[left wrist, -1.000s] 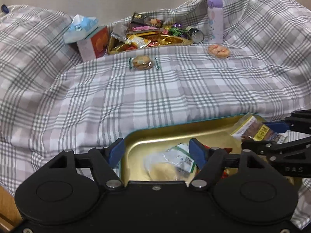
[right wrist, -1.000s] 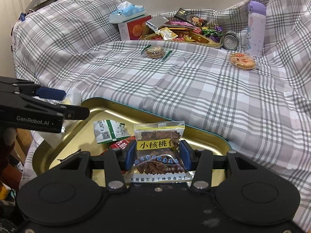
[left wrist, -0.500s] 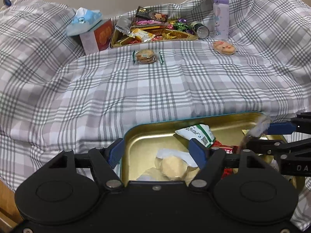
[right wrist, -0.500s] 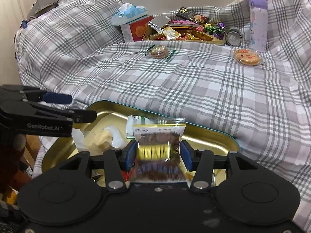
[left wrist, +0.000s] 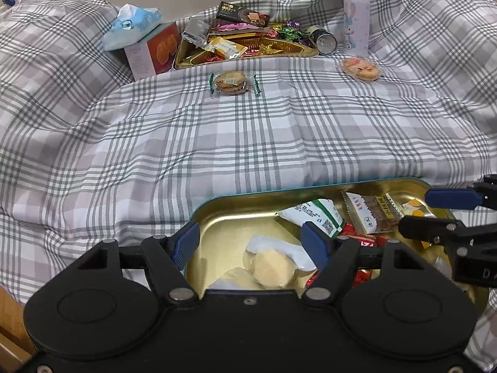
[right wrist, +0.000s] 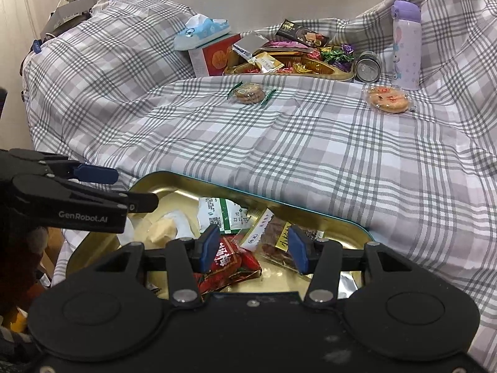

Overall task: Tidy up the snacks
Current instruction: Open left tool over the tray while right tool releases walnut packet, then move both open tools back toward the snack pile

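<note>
Inside gold tin [right wrist: 313,214]: walnut packet [right wrist: 276,242], red packets [right wrist: 231,259], wrapped cake [left wrist: 273,269].

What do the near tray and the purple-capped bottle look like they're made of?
The tray looks like metal: a glossy gold inside that mirrors the packets, with a thin teal rim. The bottle has a matte, printed body and a lilac cap, probably plastic, though coated metal is possible.

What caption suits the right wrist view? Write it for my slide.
Open right gripper over the gold tin of snack packets; two wrapped cookies wait on checked cloth.

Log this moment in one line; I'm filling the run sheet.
left gripper: open | right gripper: open | walnut pack: in tin
</note>
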### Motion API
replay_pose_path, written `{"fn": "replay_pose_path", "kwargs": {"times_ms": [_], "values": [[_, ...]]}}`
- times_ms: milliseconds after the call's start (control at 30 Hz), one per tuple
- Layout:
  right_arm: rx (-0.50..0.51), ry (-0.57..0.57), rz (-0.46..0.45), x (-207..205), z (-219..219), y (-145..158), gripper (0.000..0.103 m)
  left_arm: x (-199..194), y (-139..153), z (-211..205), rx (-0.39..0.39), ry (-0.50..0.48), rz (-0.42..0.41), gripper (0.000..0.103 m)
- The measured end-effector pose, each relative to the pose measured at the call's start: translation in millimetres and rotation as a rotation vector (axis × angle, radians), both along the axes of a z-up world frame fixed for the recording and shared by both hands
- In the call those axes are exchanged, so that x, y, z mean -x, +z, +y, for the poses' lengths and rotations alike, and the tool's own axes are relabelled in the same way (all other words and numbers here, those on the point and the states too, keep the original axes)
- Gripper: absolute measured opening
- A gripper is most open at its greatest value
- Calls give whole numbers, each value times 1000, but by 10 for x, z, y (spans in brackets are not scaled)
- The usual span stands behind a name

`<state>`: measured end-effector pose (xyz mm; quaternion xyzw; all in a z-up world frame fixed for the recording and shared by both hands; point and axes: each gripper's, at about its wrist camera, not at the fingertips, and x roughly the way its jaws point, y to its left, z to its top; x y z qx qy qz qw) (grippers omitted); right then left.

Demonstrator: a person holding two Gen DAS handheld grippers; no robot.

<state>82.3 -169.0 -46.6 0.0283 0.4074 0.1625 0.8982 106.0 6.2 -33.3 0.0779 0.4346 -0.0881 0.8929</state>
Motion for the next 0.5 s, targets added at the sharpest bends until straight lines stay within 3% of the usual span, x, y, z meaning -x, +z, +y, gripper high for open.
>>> {"fn": "replay_pose_path", "kwargs": {"times_ms": [500], "values": [[21,-11,5,23,-27,-18,52,-105,-99,-106,8,14,112,74]]}}
